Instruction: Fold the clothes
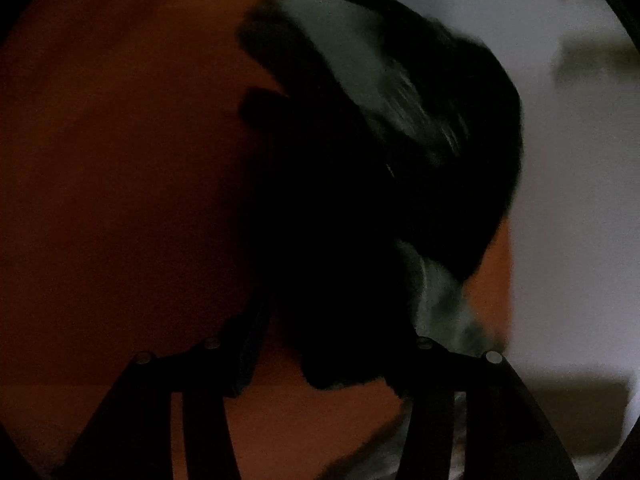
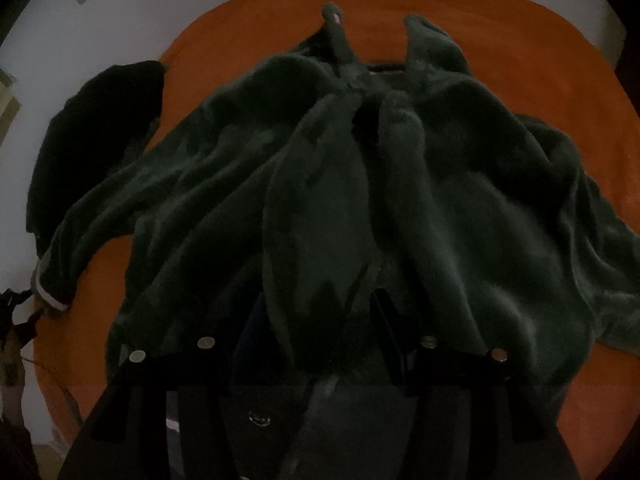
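A dark green fleece jacket (image 2: 440, 184) lies spread and rumpled on an orange cloth (image 2: 500, 32). My right gripper (image 2: 320, 320) is shut on a thick fold of the jacket's near edge, and creases fan out from its fingers (image 2: 252, 320). A black part of the garment (image 2: 96, 128) lies at the left, with a grey-striped cuff (image 2: 52, 296) below it. In the blurred, dim left wrist view, a black garment with a grey inner side (image 1: 360, 92) hangs in front of the camera. My left gripper (image 1: 336, 356) is shut on that garment, which hides its right finger.
The orange cloth (image 1: 100, 140) covers a white surface (image 2: 120, 12) that shows around it. A pale wall or floor (image 1: 580, 200) fills the right of the left wrist view. Small dark objects (image 2: 16, 320) sit at the cloth's left edge.
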Motion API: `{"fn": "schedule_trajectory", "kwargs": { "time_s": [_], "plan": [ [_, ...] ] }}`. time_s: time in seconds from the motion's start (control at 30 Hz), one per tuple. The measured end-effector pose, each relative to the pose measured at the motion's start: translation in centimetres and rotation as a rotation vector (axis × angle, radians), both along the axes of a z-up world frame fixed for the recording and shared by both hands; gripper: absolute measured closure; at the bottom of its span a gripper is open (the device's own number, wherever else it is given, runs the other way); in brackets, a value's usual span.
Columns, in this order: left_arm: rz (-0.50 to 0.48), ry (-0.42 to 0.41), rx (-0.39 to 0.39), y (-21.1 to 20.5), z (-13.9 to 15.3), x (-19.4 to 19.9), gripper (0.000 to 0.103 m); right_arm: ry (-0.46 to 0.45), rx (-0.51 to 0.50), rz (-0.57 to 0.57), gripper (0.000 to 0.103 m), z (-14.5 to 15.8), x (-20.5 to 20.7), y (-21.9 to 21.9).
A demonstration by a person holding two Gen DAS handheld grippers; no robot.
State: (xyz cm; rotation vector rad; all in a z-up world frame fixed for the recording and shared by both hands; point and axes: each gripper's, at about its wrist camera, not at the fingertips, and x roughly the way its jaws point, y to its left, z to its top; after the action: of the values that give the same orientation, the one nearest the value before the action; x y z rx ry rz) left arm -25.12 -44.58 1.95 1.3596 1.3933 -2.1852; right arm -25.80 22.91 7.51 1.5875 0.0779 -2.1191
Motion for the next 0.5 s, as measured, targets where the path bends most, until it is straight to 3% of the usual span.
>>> {"fn": "schedule_trajectory", "kwargs": {
  "time_s": [0.23,0.37,0.43,0.47,0.5],
  "plan": [
    [-0.332,-0.010,-0.286,6.2,1.2,0.5,0.051,-0.046,-0.007,0.007,0.050,-1.2,0.6,-0.8],
    [-0.333,-0.007,-0.230,5.4,-1.2,-1.9,0.051,-0.055,-0.007,0.038,0.050,-1.3,1.2,-1.5],
    [-0.354,-0.009,-0.219,7.5,-2.4,-2.4,0.051,-0.066,-0.004,0.044,0.050,-1.6,1.5,-1.5],
    [-0.372,-0.022,-0.202,8.5,-2.6,-2.9,0.054,-0.072,-0.002,0.047,0.050,-1.7,1.6,-1.5],
    [-0.392,-0.040,-0.177,9.2,-2.7,-3.7,0.065,-0.081,-0.002,0.048,0.050,-1.9,1.8,-1.4]
  ]
}}
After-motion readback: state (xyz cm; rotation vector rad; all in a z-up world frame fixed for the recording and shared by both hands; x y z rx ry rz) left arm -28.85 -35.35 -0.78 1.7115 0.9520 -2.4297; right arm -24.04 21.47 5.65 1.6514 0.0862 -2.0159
